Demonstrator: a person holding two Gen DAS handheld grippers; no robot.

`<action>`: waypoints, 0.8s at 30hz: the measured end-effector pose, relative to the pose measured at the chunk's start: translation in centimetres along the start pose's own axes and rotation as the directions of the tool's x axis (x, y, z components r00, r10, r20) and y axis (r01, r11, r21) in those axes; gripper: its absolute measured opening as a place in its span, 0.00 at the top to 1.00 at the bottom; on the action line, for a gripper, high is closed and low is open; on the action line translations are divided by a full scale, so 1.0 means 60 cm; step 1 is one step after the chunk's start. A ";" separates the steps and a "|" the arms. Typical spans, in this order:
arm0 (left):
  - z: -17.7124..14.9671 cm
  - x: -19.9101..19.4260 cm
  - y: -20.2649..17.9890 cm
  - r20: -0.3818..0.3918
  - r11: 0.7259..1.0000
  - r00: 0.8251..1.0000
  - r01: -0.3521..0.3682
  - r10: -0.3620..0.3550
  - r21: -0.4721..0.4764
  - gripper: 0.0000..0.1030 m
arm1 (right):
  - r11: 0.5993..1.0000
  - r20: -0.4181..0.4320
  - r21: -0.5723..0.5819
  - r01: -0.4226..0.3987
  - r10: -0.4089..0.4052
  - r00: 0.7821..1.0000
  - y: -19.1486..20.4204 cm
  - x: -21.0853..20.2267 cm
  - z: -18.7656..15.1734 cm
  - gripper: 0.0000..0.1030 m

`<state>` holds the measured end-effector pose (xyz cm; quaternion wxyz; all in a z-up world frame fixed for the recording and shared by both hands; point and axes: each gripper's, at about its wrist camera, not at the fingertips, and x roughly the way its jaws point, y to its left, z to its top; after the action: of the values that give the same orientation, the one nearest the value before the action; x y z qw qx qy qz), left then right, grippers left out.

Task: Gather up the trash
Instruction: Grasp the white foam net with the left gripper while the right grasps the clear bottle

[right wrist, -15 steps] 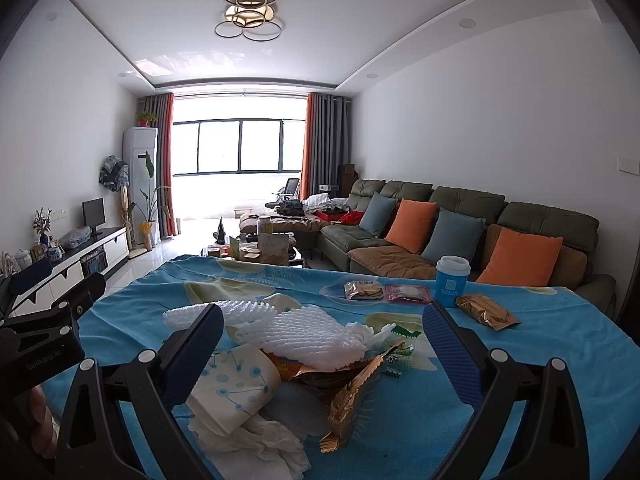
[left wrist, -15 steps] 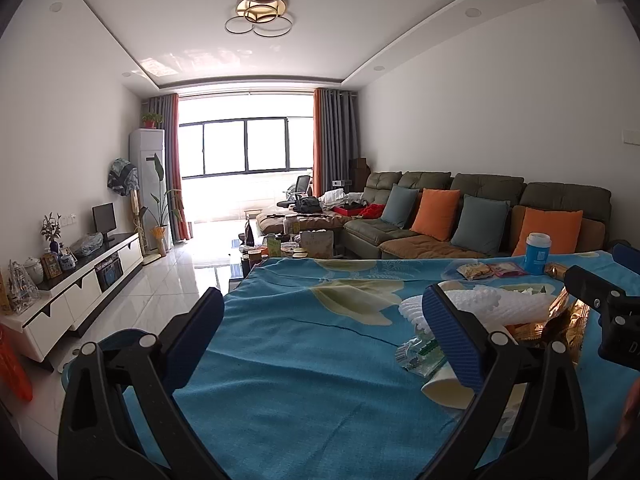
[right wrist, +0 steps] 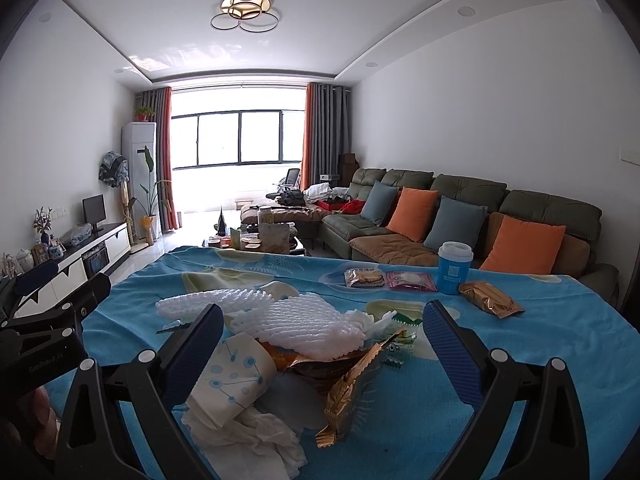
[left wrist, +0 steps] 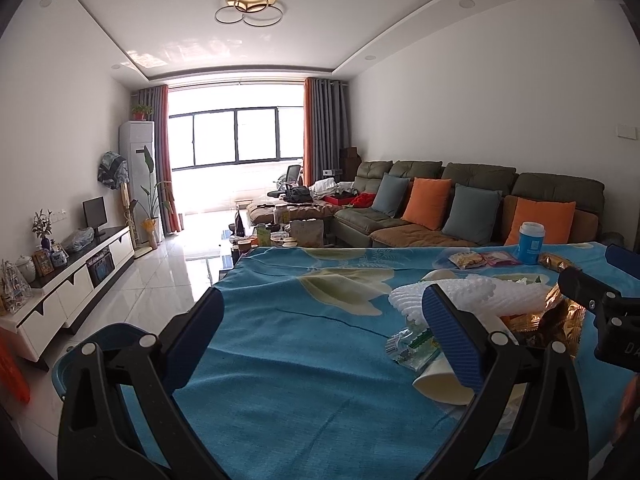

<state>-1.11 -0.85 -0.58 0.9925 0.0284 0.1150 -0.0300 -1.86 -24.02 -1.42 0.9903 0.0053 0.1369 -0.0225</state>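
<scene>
On tabletop (right wrist: pixel 540 344), trash pile (right wrist: pixel 304 332) is uncollected; both tools, left (left wrist: pixel 320 332) and right (right wrist: pixel 324 340), are held open, empty.

We see white walls, a glossy tiled floor (left wrist: pixel 160 280), a bright window (left wrist: pixel 236 136), a green sofa (right wrist: pixel 460 216) and a ring ceiling lamp (right wrist: pixel 244 4).

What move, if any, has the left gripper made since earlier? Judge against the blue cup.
Yes, slightly: the blue cup sits further left and higher in its view, so the left gripper turned right and down.
</scene>
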 end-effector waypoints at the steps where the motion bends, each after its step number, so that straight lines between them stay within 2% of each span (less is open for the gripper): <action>1: 0.000 0.005 -0.002 -0.011 1.000 1.000 0.013 -0.013 0.002 0.05 | 1.000 -0.011 0.004 0.001 0.000 1.000 -0.003 0.001 -0.001 0.06; 6: 0.003 0.040 -0.008 -0.069 0.996 0.994 0.083 -0.082 0.016 0.05 | 0.999 -0.102 0.045 -0.003 0.008 0.995 -0.024 0.013 -0.009 0.07; 10: 0.004 0.079 -0.026 -0.137 0.983 0.976 0.175 -0.167 0.047 0.05 | 0.998 -0.121 0.059 -0.014 0.021 0.992 -0.035 0.016 -0.019 0.08; 14: 0.002 0.112 -0.044 -0.195 0.971 0.956 0.235 -0.220 0.053 0.05 | 0.996 -0.151 0.079 -0.047 0.058 0.987 -0.040 0.020 -0.027 0.24; 17: 0.001 0.132 -0.057 -0.239 0.956 0.933 0.289 -0.269 0.054 0.06 | 0.991 -0.168 0.112 -0.079 0.097 0.981 -0.045 0.028 -0.032 0.39; 18: 0.001 0.138 -0.061 -0.252 0.951 0.926 0.303 -0.280 0.058 0.12 | 0.989 -0.178 0.121 -0.090 0.110 0.978 -0.046 0.031 -0.034 0.47; 19: 0.001 0.140 -0.067 -0.265 0.944 0.917 0.325 -0.299 0.060 0.16 | 0.987 -0.186 0.128 -0.100 0.122 0.975 -0.046 0.034 -0.035 0.50; 21: 0.000 0.148 -0.075 -0.290 0.932 0.901 0.355 -0.321 0.072 0.35 | 0.982 -0.201 0.151 -0.114 0.144 0.969 -0.048 0.038 -0.037 0.58; 22: 0.000 0.153 -0.080 -0.306 0.926 0.894 0.369 -0.329 0.082 0.40 | 0.975 -0.191 0.179 -0.129 0.163 0.968 -0.048 0.036 -0.039 0.60; 24: -0.003 0.159 -0.088 -0.325 0.915 0.880 0.394 -0.347 0.092 0.61 | 0.977 -0.215 0.164 -0.134 0.168 0.962 -0.048 0.038 -0.039 0.73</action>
<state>7.75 -6.60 -3.19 0.9337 0.0870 0.2657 -0.2237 -0.44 -26.94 -4.29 0.9639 0.0915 0.2464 0.0437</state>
